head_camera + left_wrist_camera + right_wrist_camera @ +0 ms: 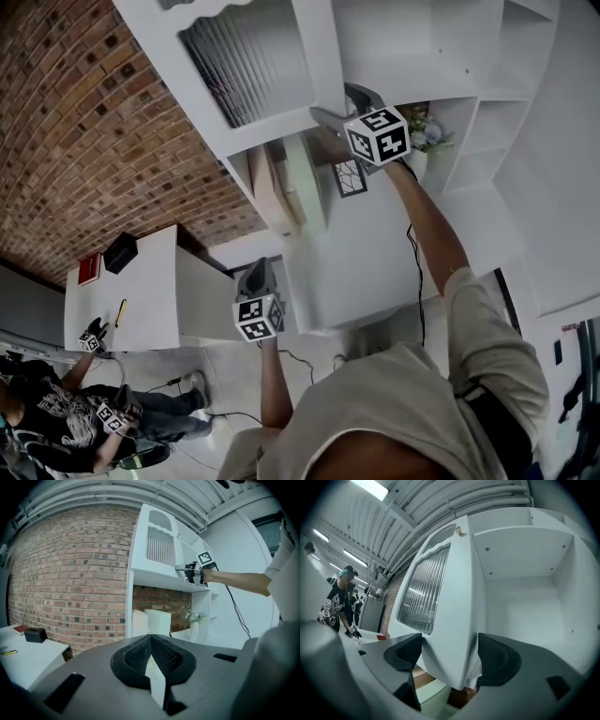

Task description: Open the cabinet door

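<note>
Between the jaws of the right gripper (451,656) sits the lower corner of the cabinet door (440,588), clamped from both faces and standing open from its bare white compartment (520,602). Painted board around a slatted panel, it looks rigid, fairly light and slick, so the solid frame is probably the safest hold, not the slats. Only this gripper's view shows that grip. Lower down, the left gripper (151,658) has its jaws together on nothing; its view alone takes in the cupboard front against the brick wall (70,573)
</note>
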Tool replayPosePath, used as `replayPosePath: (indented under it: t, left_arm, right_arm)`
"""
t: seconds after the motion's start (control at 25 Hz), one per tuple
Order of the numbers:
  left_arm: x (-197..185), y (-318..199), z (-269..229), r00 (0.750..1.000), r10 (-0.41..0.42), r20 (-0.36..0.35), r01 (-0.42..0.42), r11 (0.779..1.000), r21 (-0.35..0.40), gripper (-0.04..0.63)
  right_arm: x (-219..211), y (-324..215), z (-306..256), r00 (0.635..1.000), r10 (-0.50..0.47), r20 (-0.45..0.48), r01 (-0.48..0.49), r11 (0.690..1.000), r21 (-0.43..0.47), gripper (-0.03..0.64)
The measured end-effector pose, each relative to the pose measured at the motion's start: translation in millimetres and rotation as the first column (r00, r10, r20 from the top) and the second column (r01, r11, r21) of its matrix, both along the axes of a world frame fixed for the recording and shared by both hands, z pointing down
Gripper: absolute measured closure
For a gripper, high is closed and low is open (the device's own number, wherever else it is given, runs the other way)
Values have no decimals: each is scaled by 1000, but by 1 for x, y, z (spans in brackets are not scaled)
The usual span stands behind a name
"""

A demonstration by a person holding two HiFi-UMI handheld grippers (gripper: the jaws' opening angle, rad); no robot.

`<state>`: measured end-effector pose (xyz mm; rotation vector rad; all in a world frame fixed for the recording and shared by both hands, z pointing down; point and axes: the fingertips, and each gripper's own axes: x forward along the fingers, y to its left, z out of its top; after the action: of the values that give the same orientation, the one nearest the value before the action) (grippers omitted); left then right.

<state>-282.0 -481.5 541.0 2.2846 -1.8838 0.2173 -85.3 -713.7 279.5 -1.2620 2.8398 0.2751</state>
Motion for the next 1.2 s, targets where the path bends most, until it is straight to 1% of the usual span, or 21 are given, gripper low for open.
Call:
replayPosePath:
  t: [0.16, 0.44, 0.56, 0.68, 0.76, 0.88, 0.96, 1.08, 1.2]
  left_arm:
    - [-4, 2, 1, 1000, -8, 0, 8, 1000, -1, 569]
    - [0, 8, -3, 1000, 10, 2, -10, 1000, 1, 569]
    - [2, 9, -1, 1000, 14, 0, -14, 1000, 4, 569]
    - [1, 10, -3, 1000, 14, -1, -14, 1000, 10, 569]
    - [1, 11, -4, 1000, 14, 0, -14, 1000, 8, 569]
    - [-1, 15, -2, 1000, 7, -3, -7, 1000, 7, 569]
    - [-2, 17, -1, 1000, 3, -8, -3, 1000, 8, 569]
    - [-1, 17, -1, 1000, 6, -13, -6, 1000, 5, 569]
    - [10, 15, -4, 1000, 27, -9, -27, 1000, 11, 569]
  right_arm:
    - [-2, -2, 2, 1000, -7, 9, 7, 1000, 2, 241]
    - [-2, 4, 3, 999, 47, 6, -47, 999, -5, 256]
    - [2, 6, 2, 999, 32, 33, -31, 999, -18, 270]
    - [3, 8, 3, 999, 36, 14, -36, 999, -15, 282]
    - [7, 8, 2, 998, 51, 28, -51, 999, -17, 324]
    - [9, 11, 3, 995, 97, 11, -97, 995, 0, 341]
    - [13, 17, 4, 993, 113, 19, -114, 993, 10, 348]
    - [18, 31, 1, 993, 94, 65, -95, 995, 19, 387]
    - [22, 40, -1, 995, 70, 76, -71, 997, 7, 414]
